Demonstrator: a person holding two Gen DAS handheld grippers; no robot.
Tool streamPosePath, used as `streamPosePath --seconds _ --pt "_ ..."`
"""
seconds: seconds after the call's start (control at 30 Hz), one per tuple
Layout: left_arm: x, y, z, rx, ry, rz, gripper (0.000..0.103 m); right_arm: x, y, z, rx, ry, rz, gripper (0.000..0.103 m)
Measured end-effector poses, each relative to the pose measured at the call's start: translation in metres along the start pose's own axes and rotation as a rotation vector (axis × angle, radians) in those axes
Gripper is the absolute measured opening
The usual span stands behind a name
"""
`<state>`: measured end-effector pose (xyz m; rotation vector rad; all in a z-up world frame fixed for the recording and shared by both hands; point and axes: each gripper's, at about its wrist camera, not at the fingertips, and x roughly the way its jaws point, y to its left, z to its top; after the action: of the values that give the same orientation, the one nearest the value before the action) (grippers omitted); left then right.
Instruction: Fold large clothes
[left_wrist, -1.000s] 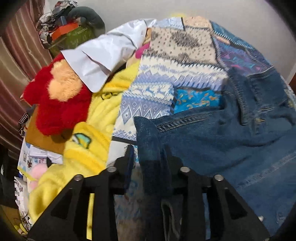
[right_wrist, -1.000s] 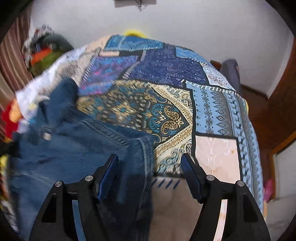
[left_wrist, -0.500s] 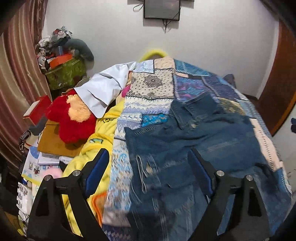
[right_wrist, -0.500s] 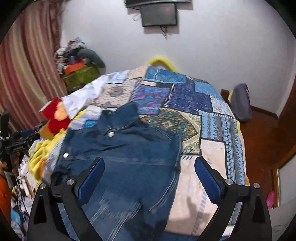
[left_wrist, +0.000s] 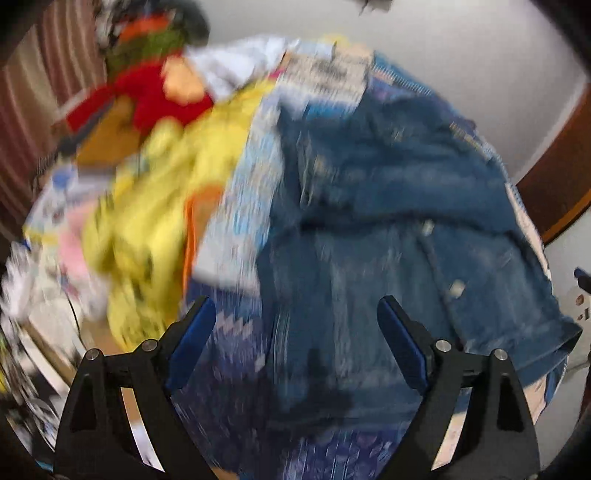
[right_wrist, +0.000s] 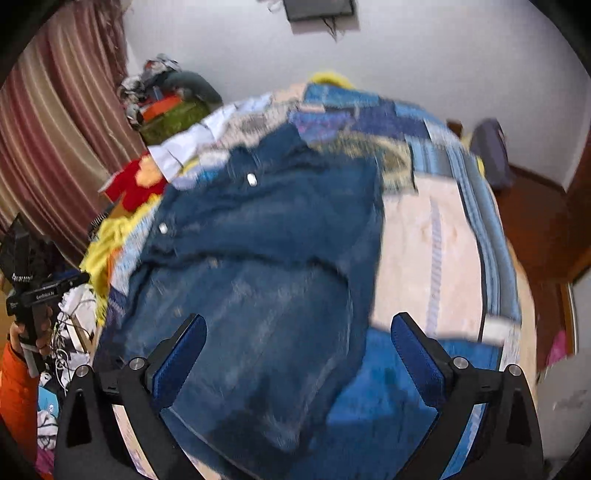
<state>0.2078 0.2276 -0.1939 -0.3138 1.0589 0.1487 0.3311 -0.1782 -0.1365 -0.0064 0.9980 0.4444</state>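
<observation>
The blue denim jacket (right_wrist: 258, 258) lies spread out on the bed with the patchwork blanket (right_wrist: 436, 236). Its collar points toward 12 o'clock and its hem lies toward 6 o'clock, close to the tongs. It looks laid flat like this so it can be folded, though the cloth has some bumps across the middle. Both pictures are blurry, so small folds are hard to see.

The left tongs (left_wrist: 295, 339) are wide open and hold nothing. They hang above the jacket's lower part, with the cloth below them and not pinched. The right tongs (right_wrist: 297, 347) are wide open too and hold nothing. They hang above the hem, with the jacket's right edge showing between the blue pads.

At 9 o'clock of the jacket is a heap of yellow fluffy cloth (left_wrist: 147, 206), and past it, near 10 o'clock, a red plush toy (left_wrist: 147, 92). A white shirt (right_wrist: 192, 144) lies by the jacket's collar at 11 o'clock. They sit off to the side, so the jacket has room.

I think the folding is still early.
</observation>
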Motion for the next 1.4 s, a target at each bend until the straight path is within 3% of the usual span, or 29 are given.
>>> streamPosePath --seconds 0.1,0.27,0.3,0.4,0.47,0.53,0.6,0.73,0.93,1.13,1.3,1.4 --pt "0.030 0.018 -0.030 -0.106 0.117 -0.012 0.089 0.010 -0.010 -0.024 0.067 0.058 0.015 0.100" --pt "0.060 0.024 -0.064 -0.174 0.202 -0.049 0.085 0.017 -0.020 -0.048 0.169 0.088 0.053 0.097" --pt "0.064 0.021 -0.068 -0.179 0.212 -0.069 0.082 0.017 -0.021 -0.052 0.186 0.091 0.067 0.091" --pt "0.071 0.012 -0.073 -0.169 0.234 -0.111 0.060 0.023 -0.018 -0.063 0.233 0.117 0.135 0.071" --pt "0.071 0.004 -0.073 -0.139 0.224 -0.082 0.058 0.022 -0.012 -0.065 0.224 0.095 0.134 0.062" --pt "0.068 -0.005 -0.072 -0.095 0.210 -0.049 0.041 0.023 -0.005 -0.065 0.213 0.104 0.171 0.040" --pt "0.062 -0.011 -0.069 -0.063 0.195 -0.017 0.026 0.022 0.000 -0.063 0.201 0.101 0.177 0.033" --pt "0.047 -0.019 -0.061 -0.047 0.158 -0.035 0.017 0.020 0.006 -0.052 0.164 0.077 0.186 0.023" --pt "0.001 -0.041 -0.017 -0.005 0.009 -0.083 0.015 0.012 0.011 -0.018 0.117 0.008 0.248 0.015" --pt "-0.044 -0.048 0.058 0.001 -0.179 -0.157 0.014 0.006 0.020 0.040 0.061 -0.101 0.235 0.014" --pt "-0.041 -0.053 0.125 0.003 -0.264 -0.116 0.013 0.009 0.004 0.098 0.099 -0.196 0.207 0.014" --pt "-0.024 -0.049 0.160 -0.024 -0.277 -0.096 0.013 0.025 -0.011 0.133 0.125 -0.223 0.174 0.013"
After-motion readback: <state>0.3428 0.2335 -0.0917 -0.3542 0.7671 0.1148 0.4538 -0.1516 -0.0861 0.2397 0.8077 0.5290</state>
